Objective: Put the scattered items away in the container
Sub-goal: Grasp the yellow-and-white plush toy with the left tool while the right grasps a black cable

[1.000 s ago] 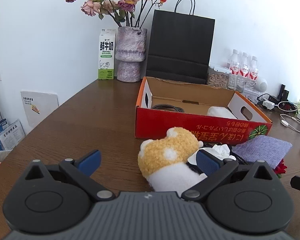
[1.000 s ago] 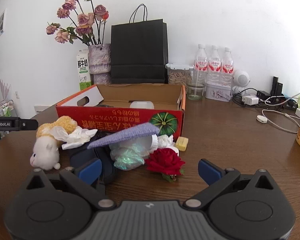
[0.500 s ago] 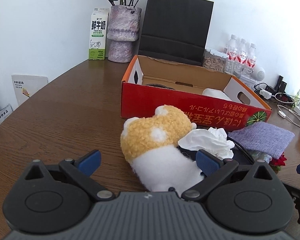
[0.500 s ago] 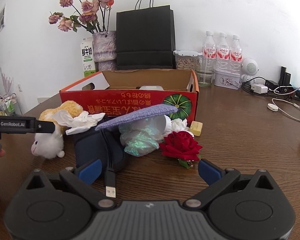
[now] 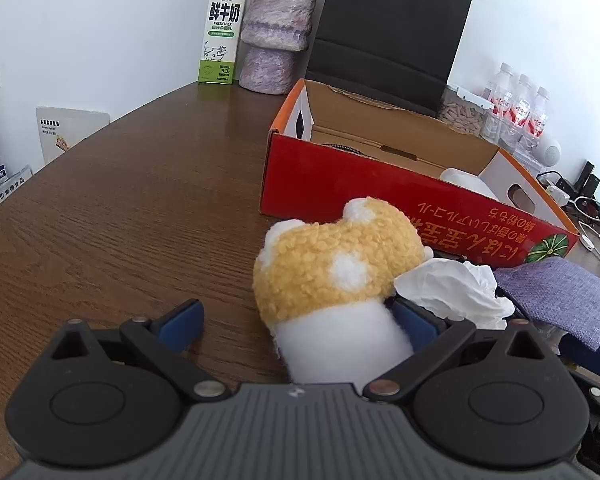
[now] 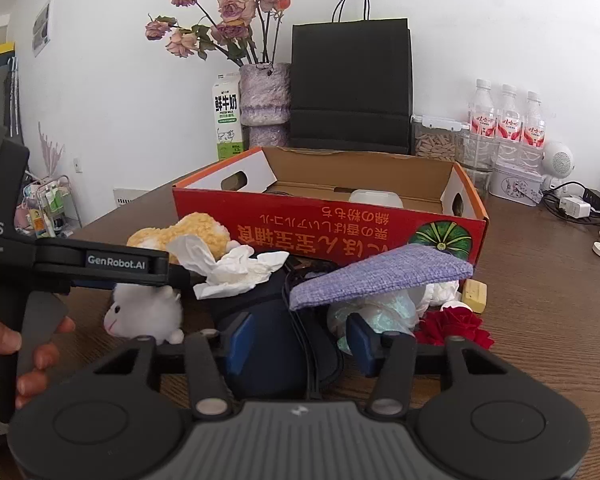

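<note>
A red cardboard box (image 5: 400, 196) stands open on the wooden table; it also shows in the right wrist view (image 6: 328, 220). In front of it lies a pile: a yellow-and-white plush toy (image 5: 340, 276), a crumpled tissue (image 5: 452, 288), a purple fabric pouch (image 6: 380, 276), a dark blue case with a cable (image 6: 276, 344), a crinkled plastic bag (image 6: 380, 310), a red rose (image 6: 456, 326) and a small yellow block (image 6: 475, 291). My left gripper (image 5: 296, 320) is open, its jaws on either side of the plush toy's white body. My right gripper (image 6: 300, 340) is closed on the dark blue case.
A black paper bag (image 6: 352, 84), a vase of dried roses (image 6: 264, 96) and a milk carton (image 6: 227, 116) stand behind the box. Water bottles (image 6: 508, 116), jars, a tin and cables (image 6: 580, 208) are at the back right. The table edge curves at the left (image 5: 60, 152).
Both grippers moved forward into the pile. The left now straddles the plush toy. The right jaws narrowed from wide open onto the dark blue case.
</note>
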The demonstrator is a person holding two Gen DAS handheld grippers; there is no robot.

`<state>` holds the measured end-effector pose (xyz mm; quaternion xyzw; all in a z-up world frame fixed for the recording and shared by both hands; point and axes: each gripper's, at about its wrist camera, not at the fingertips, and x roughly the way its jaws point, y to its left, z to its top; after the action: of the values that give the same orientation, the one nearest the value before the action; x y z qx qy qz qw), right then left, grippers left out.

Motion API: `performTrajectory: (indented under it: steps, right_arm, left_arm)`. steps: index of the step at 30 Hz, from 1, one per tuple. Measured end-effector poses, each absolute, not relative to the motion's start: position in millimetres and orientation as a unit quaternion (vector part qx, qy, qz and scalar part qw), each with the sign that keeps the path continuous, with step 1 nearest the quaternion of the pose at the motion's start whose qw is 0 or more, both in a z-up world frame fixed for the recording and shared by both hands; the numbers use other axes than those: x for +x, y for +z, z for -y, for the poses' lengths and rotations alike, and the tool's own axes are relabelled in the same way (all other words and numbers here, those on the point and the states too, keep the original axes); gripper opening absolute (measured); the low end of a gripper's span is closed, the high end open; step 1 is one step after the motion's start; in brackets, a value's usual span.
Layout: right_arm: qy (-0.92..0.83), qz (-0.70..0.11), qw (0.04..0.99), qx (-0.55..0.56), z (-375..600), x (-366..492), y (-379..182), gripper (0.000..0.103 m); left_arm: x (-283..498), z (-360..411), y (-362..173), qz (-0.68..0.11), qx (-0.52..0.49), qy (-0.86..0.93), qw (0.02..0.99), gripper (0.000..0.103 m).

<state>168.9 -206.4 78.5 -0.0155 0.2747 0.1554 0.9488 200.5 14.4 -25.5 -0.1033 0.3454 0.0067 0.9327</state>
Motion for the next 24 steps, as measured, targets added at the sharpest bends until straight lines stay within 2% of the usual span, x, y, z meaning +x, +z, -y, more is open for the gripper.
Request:
performTrajectory:
  steps: [3,15,17,19,22,24]
  right_arm:
    - [0.16,-0.279,0.947,-0.013,202.0,177.7,78.8,0.036]
    - [0.161,-0.292,0.942,-0.012,196.1,192.9,72.9,0.025]
    - [0.159,-0.292,0.943,-0.014,196.8,193.1,73.0,0.015]
    - [0.158,-0.292,0.943,-0.019,195.7,192.9,73.3,0.011]
    - [0.158,-0.289,0.944,-0.034,191.3,190.5,74.1,0.008]
    - [0.159,-0.28,0.946,-0.031,190.8,187.8,76.4,0.005]
  left_arm:
    - [202.8,-15.3,-26.9,-0.347,-0.104,0.002,0.932,0.102]
    - [205.0,-21.9,-28.2,-0.346,-0.101,-0.005,0.933,0.102]
    - [203.8,-22.8,-28.1,-0.345,-0.101,-0.008,0.933,0.101]
    - [203.0,-23.0,-27.4,-0.344,-0.101,-0.01,0.934,0.096]
    - [201.7,-22.4,-26.5,-0.341,-0.098,-0.015,0.935,0.082]
    - [200.3,-21.7,-25.6,-0.34,-0.1,-0.022,0.935,0.066]
